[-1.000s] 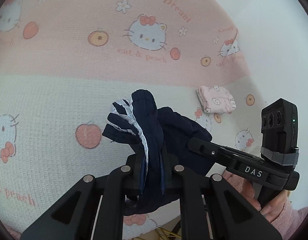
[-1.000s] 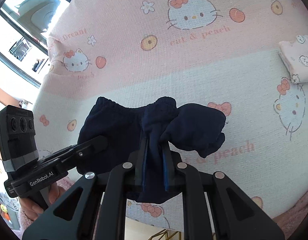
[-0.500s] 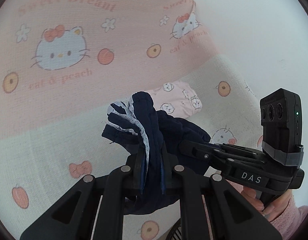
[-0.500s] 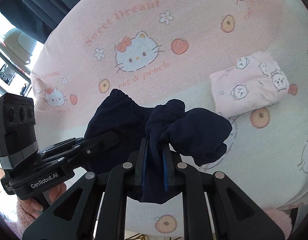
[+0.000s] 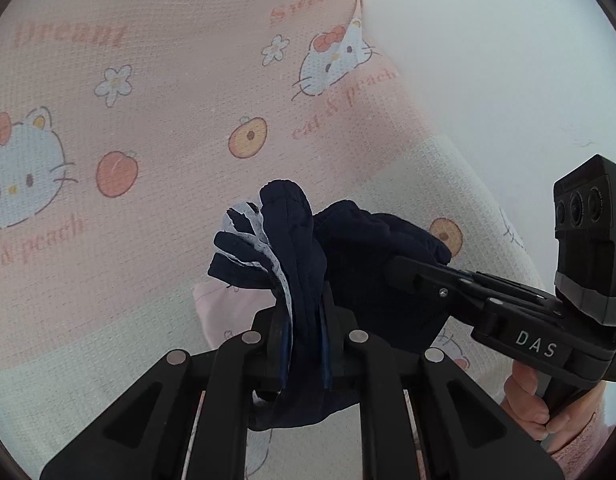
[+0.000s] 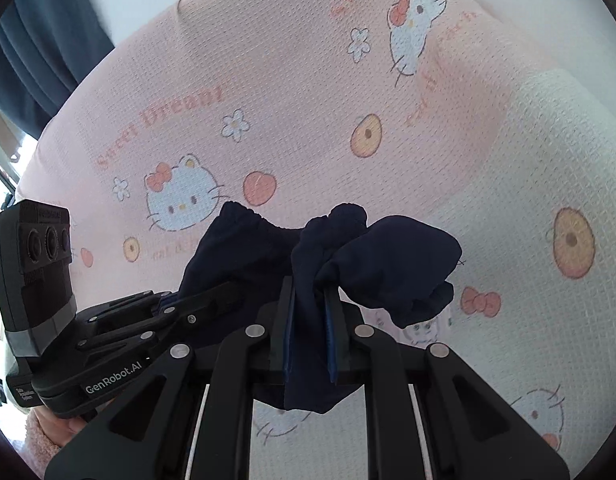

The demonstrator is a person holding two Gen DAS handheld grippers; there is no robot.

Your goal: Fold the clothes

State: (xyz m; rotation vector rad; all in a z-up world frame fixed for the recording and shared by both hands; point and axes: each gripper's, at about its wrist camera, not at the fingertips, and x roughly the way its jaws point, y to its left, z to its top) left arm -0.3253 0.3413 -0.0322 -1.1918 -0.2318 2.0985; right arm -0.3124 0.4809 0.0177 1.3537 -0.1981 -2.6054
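Two hand-held grippers carry one navy garment above the bed.

I have the left hand-held gripper (image 5: pixel 304 344) and the right hand-held gripper (image 6: pixel 311 336) each clamped on a bunched edge of the navy garment (image 6: pixel 252 256), which hangs between them over the printed bedspread (image 5: pixel 148 128). Risk, as I judge it: the thick, uneven bunches may slip, spoiling the fold or dropping onto the folded pink garment (image 5: pixel 224 308).

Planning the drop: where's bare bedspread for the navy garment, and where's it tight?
Free: the pink band of the bedspread beyond the navy garment, and the white band at left. Crowded: right under the tongs, where the folded pink garment lies.
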